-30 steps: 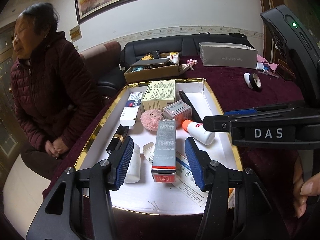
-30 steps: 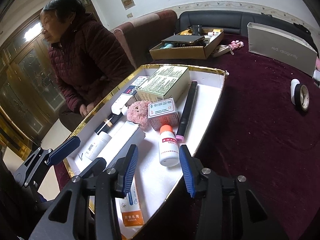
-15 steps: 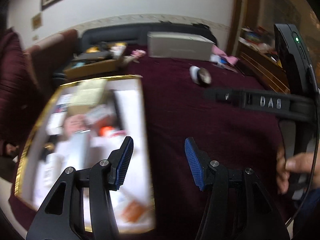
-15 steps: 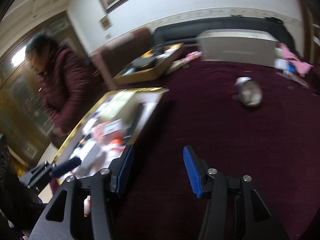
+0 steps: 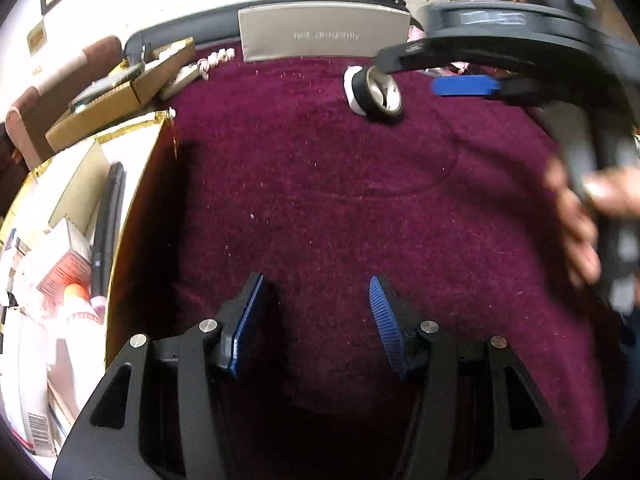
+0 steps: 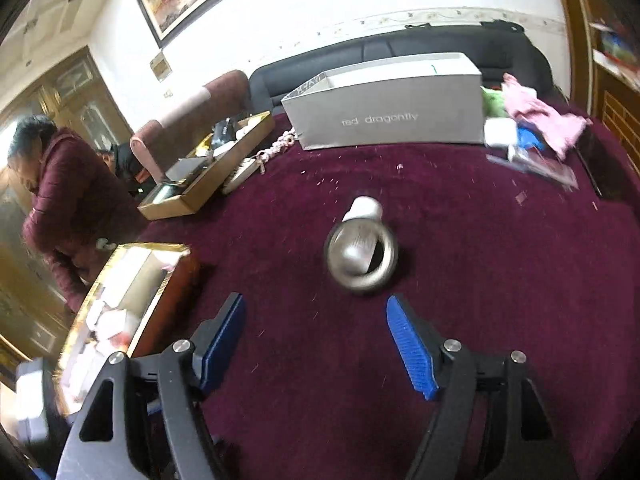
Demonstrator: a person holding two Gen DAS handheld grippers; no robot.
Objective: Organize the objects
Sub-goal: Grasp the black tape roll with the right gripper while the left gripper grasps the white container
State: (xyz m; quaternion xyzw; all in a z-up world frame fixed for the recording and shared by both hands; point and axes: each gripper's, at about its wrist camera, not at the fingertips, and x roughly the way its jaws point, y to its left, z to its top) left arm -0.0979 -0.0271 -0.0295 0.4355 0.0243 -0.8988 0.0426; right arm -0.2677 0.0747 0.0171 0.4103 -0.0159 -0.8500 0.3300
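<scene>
A black tape roll [image 6: 362, 260] stands on edge on the maroon tablecloth, with a white roll [image 6: 364, 208] right behind it. My right gripper [image 6: 316, 340] is open and empty, a short way in front of the rolls. The rolls also show in the left wrist view [image 5: 376, 92], far ahead. My left gripper [image 5: 316, 320] is open and empty over bare cloth. The gold-rimmed white tray [image 5: 140, 208] with boxes, a black pen and small bottles lies to its left. The tray also shows in the right wrist view [image 6: 152, 280].
A grey shoebox [image 6: 392, 120] stands at the table's far edge. A brown cardboard box [image 6: 208, 168] of items lies far left. Pink cloth and packets [image 6: 536, 132] lie far right. A woman in a maroon jacket [image 6: 68, 208] sits left of the table.
Both grippers have swung right, away from the tray, and now face the maroon cloth and the tape rolls. Both stayed open and empty.
</scene>
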